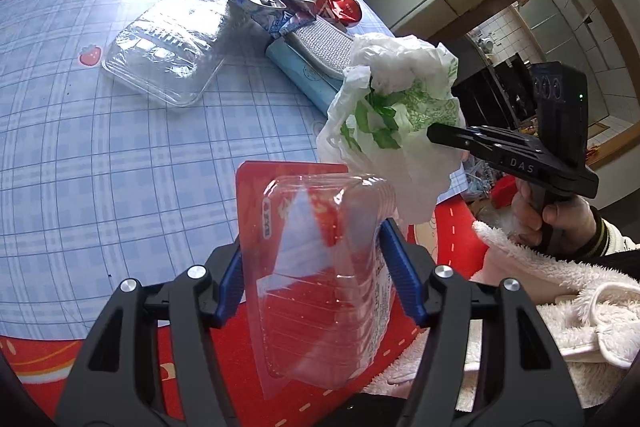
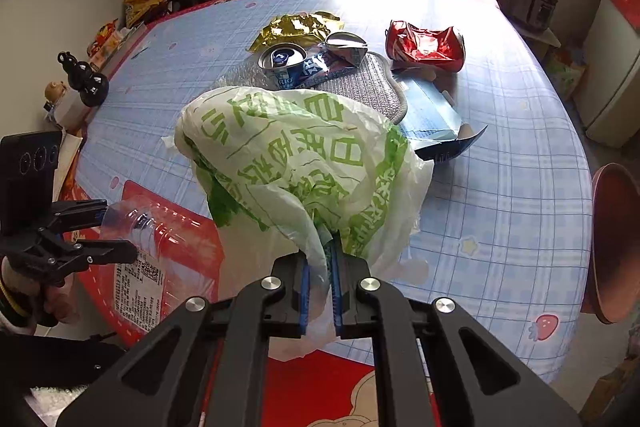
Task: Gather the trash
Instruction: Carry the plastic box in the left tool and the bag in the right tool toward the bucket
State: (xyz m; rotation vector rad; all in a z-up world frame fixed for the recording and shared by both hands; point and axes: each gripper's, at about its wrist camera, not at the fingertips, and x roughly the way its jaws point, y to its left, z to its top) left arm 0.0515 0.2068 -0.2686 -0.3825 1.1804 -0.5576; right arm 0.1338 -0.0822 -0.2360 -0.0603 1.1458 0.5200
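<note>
My left gripper [image 1: 316, 267] is shut on a clear plastic blister pack with a red card back [image 1: 320, 267], held above the table's near edge; the pack also shows in the right wrist view [image 2: 160, 247]. My right gripper [image 2: 320, 283] is shut on a white plastic bag with green print [image 2: 296, 163], held up above the table; the bag also shows in the left wrist view [image 1: 396, 115]. On the table lie a clear plastic tray [image 1: 168, 55], a gold wrapper [image 2: 296, 27], a blue can [image 2: 282, 61], a crushed red can [image 2: 426, 45] and a blue carton [image 2: 430, 119].
The blue plaid tablecloth with a red border [image 1: 80, 167] covers the round table. A grey mesh pad [image 2: 372, 83] lies under the cans. A black gourd figurine [image 2: 86, 79] stands at the left edge. A red stool [image 2: 616, 247] is at the right.
</note>
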